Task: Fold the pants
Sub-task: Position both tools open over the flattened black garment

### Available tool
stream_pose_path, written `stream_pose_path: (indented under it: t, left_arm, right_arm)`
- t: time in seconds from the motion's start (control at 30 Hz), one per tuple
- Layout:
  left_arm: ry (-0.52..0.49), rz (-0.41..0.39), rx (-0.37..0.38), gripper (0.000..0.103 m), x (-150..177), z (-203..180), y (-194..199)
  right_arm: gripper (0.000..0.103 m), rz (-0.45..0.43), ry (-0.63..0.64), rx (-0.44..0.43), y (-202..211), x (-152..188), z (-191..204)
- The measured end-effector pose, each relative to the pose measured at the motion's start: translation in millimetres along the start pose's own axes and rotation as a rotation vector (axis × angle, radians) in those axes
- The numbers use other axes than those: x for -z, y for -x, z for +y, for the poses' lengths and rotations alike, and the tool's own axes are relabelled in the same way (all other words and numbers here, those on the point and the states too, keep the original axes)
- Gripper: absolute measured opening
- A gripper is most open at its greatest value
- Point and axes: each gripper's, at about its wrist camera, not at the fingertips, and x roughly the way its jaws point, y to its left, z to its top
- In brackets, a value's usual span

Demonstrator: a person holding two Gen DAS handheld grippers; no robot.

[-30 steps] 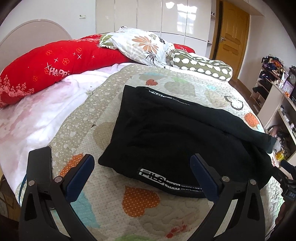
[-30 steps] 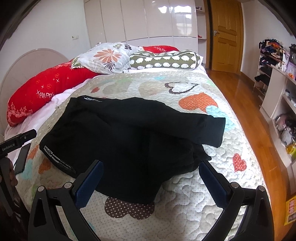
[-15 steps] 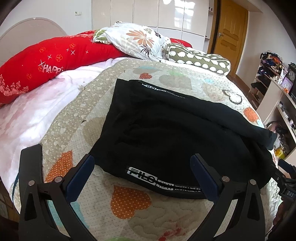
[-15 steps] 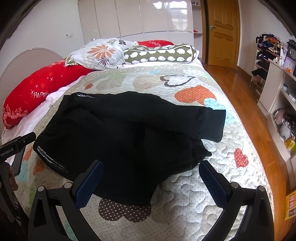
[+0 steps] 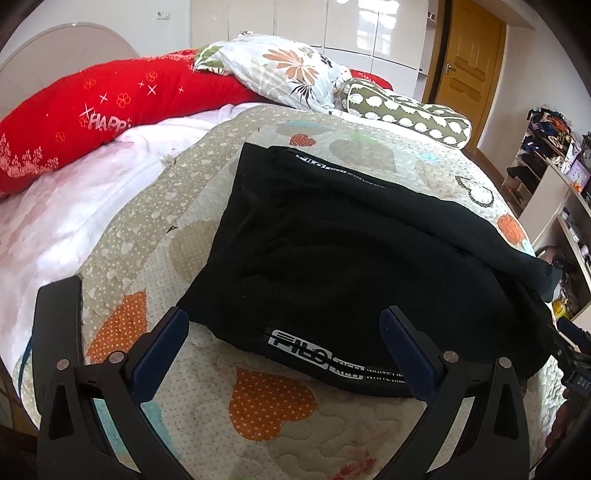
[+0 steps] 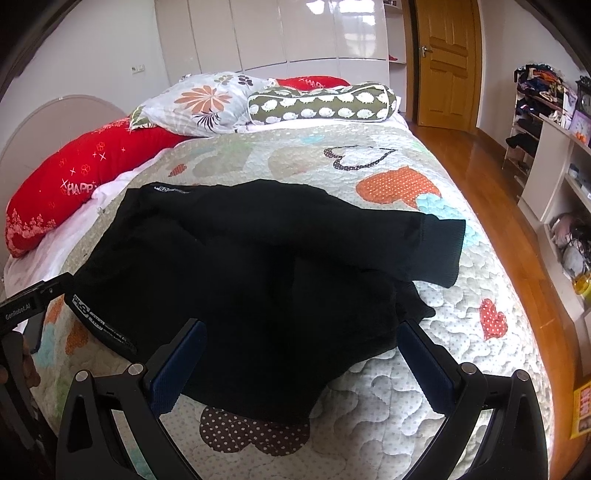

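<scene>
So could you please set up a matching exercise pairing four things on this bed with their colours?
Things:
1. pants
2. long pillow
3. bolster
4. flowered pillow

Colours:
A. olive green with white shapes
B. black
C. white with orange flowers
D. red

Pairs: 1-B, 2-D, 3-A, 4-C

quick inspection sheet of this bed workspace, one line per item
surface: heart-print quilt over the bed
job's things: black pants lying rumpled, one leg cuff on top
clutter: red pillow, floral pillow, green bolster
grippers: left gripper and right gripper open, above the near edge of the pants, holding nothing
cables: nothing seen
surroundings: wooden door, white shelves, wardrobe
</scene>
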Motion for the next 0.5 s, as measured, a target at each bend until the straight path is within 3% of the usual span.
stream_pose_path:
  t: [0.5]
  left_arm:
    - [-0.01, 0.004, -0.002, 0.103, 1.0, -5.9, 0.7]
  right_arm:
    - [0.103, 0.007, 0.003, 0.003, 3.9, 4.6, -5.7]
